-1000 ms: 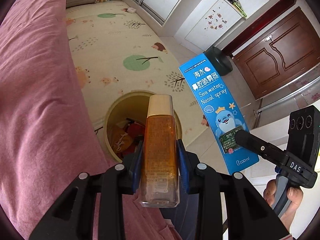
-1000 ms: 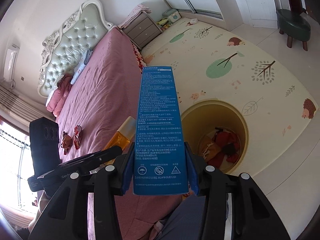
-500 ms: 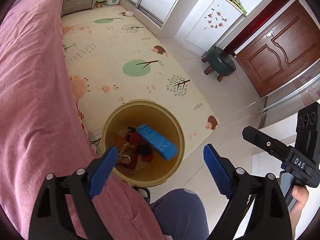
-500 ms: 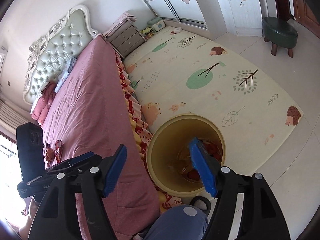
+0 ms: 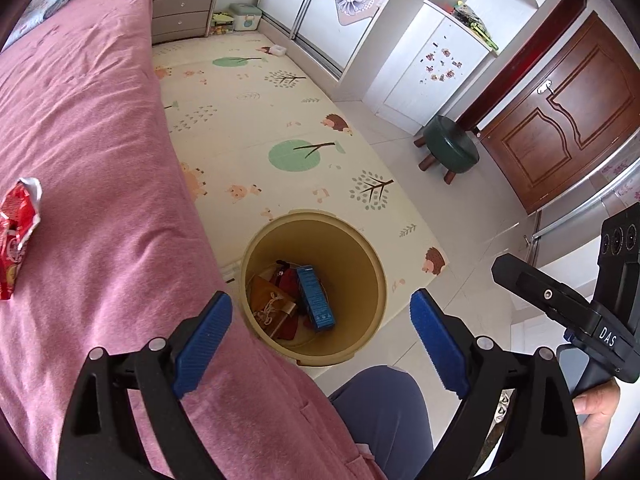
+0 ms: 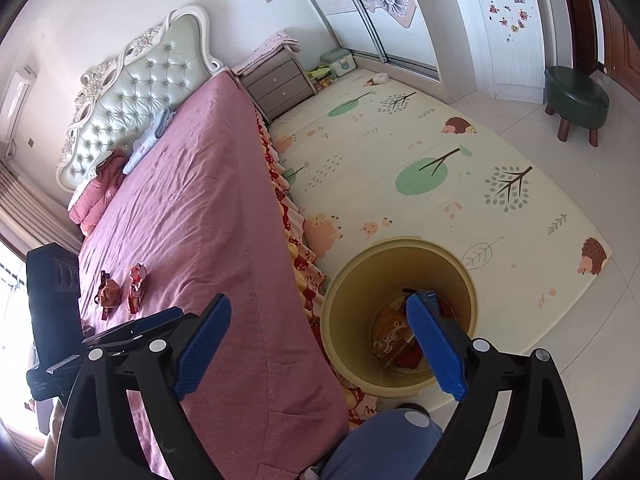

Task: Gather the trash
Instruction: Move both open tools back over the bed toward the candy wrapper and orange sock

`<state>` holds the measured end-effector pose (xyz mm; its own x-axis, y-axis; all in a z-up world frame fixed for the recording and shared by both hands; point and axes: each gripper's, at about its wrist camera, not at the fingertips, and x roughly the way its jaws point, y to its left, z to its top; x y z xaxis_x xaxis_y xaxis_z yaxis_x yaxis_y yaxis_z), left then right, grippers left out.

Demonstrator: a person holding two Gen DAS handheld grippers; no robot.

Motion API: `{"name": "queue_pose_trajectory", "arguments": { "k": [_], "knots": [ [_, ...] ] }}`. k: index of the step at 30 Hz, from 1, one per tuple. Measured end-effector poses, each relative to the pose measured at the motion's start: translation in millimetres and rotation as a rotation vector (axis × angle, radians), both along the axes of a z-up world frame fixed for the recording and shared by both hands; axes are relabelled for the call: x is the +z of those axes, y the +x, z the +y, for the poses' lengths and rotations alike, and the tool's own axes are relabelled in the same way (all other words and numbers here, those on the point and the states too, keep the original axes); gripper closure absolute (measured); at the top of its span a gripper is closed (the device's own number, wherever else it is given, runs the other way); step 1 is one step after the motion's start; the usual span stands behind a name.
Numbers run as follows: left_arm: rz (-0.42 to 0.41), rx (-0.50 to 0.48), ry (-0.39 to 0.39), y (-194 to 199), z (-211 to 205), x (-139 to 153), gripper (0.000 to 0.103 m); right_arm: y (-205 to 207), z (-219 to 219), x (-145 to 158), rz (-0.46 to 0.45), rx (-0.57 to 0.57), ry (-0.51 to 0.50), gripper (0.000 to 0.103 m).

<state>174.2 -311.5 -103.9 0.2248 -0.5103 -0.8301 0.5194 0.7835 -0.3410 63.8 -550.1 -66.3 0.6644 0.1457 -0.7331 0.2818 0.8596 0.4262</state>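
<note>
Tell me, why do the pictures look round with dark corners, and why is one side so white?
Left wrist view: the fisheye lens bends the bed edge and the door, and leaves black corners. Right wrist view: the same bulge; daylight washes out the far left edge by the curtains. Both are sharp enough to show the bin clearly.

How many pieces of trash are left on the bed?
2: a red wrapper and a brown crumpled item lying side by side on the pink bedspread. More may lie out of view.
</note>
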Motion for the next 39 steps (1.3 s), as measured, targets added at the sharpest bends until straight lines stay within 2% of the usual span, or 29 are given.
{"name": "queue_pose_trajectory", "arguments": {
  "k": [9, 13, 17, 20, 27, 31, 39],
  "knots": [
    [-0.062, 0.158, -0.022, 3, 81, 20, 0.011, 28, 76, 16, -0.001, 0.133, -0.08, 0.01],
    [-0.104, 0.217, 0.009, 1, 117, 25, 0.01, 41, 112, 25, -0.021, 0.206, -0.057, 0.01],
    [-0.131, 0.282, 0.025, 3, 158, 30, 0.01, 57, 154, 34, -0.016, 0.261, -0.123, 0.009],
    [-0.15, 0.334, 0.045, 4, 188, 33, 0.01, 70, 182, 32, 0.015, 0.286, -0.135, 0.009],
    [-0.153, 0.464, 0.061, 14, 264, 41, 0.01, 98, 245, 35, -0.005, 0.369, -0.1, 0.009],
    [-0.152, 0.529, 0.078, 25, 299, 43, 0.008, 113, 270, 36, -0.043, 0.385, -0.036, 0.009],
    [-0.122, 0.597, 0.062, 48, 346, 39, 0.008, 149, 329, 41, -0.067, 0.492, -0.104, 0.009]
  ]
}}
